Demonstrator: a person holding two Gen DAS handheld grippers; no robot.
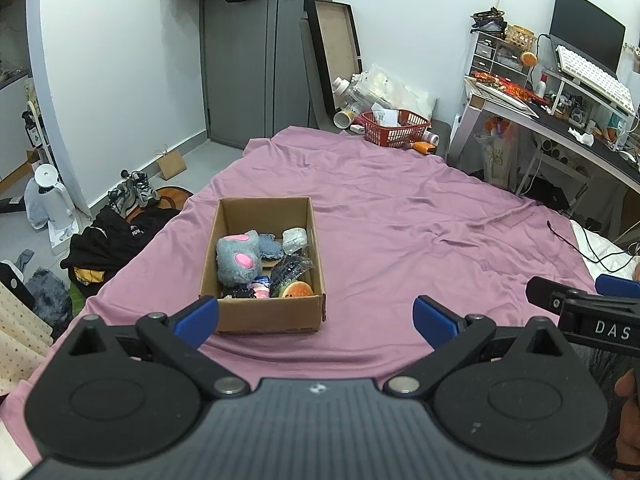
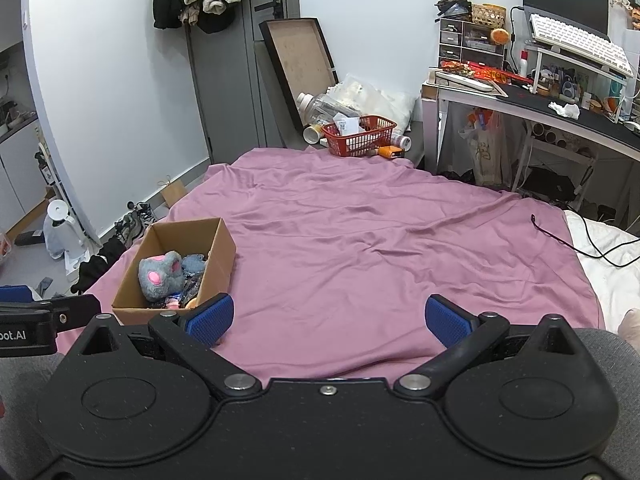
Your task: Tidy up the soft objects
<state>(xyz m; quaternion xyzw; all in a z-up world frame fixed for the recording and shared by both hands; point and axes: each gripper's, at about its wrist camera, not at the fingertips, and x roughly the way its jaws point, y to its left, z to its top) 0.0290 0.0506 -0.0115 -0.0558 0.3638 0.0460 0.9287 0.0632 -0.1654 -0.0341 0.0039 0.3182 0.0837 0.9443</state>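
even indoor light, sharp, fisheye-bent edges.

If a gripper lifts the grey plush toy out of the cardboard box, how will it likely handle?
The grey plush toy looks fluffy and stuffed, so it would probably squash between the fingers and feel light for its bulk. Its fuzzy pile likely grips rather than slips. It lies on other items in the cardboard box, so lifting may drag neighbours along.

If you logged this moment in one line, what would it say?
left gripper: open, empty | right gripper: open, empty | cardboard box: on pink sheet, holds grey plush and other items
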